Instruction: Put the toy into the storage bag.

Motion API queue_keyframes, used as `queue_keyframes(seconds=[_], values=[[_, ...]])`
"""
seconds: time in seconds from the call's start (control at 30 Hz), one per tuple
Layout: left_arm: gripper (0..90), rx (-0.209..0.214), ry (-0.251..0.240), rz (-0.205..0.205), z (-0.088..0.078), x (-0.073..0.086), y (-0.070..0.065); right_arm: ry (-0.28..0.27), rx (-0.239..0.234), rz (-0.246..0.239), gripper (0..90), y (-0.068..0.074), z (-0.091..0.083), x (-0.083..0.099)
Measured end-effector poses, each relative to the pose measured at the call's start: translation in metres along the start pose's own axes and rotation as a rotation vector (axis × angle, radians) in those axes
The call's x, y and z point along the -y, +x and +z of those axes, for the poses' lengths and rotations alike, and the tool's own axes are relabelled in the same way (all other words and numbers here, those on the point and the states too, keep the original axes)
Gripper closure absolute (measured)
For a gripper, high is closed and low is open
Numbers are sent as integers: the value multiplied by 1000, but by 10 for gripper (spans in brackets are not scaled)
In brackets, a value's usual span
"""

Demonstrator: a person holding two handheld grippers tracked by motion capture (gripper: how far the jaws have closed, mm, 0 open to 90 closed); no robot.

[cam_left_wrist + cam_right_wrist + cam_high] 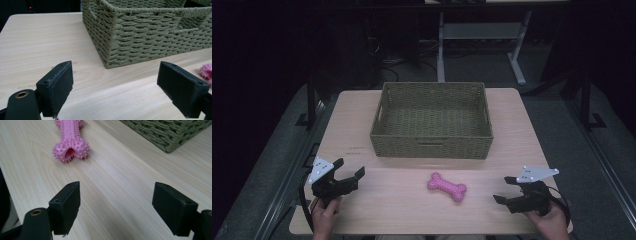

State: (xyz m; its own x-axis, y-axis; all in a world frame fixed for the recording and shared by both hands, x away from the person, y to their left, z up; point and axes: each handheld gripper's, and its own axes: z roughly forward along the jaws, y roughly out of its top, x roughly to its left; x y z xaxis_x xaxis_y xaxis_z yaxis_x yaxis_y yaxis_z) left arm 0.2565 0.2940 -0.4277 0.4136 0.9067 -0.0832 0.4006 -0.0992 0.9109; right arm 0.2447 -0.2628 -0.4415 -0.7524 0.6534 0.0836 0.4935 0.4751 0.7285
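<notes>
Both tongs held wide open, nothing gripped.
Left tongs [353, 174] and right tongs [504, 189] flank pink bone toy [447, 186] on surface [402, 210]; basket [432, 145] behind, likely its destination.

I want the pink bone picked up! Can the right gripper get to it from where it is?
Probably yes. The right gripper is open, and only bare table lies between it and the pink bone. The basket sits farther back, out of the way.
</notes>
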Motion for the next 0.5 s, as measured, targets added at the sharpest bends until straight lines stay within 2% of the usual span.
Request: queue_keyframes(seconds=[0.13, 0.17, 0.27, 0.3, 0.4, 0.5], values=[[130, -1, 1, -8, 0, 1, 0, 13, -7, -12, 221, 5, 2, -6], [130, 6, 1, -7, -1, 1, 0, 29, -24, -18, 217, 8, 4, -10], [130, 5, -6, 1, -3, 1, -1, 52, -19, -36, 204, 14, 6, -15], [130, 5, -6, 2, -4, 1, -1, 64, -37, -46, 203, 18, 8, -20], [130, 1, -7, -5, -3, 1, 0, 82, -48, -50, 191, 21, 10, -26], [130, -2, -5, -10, -3, 1, 3, 109, -71, -81, 186, 28, 16, -37]])
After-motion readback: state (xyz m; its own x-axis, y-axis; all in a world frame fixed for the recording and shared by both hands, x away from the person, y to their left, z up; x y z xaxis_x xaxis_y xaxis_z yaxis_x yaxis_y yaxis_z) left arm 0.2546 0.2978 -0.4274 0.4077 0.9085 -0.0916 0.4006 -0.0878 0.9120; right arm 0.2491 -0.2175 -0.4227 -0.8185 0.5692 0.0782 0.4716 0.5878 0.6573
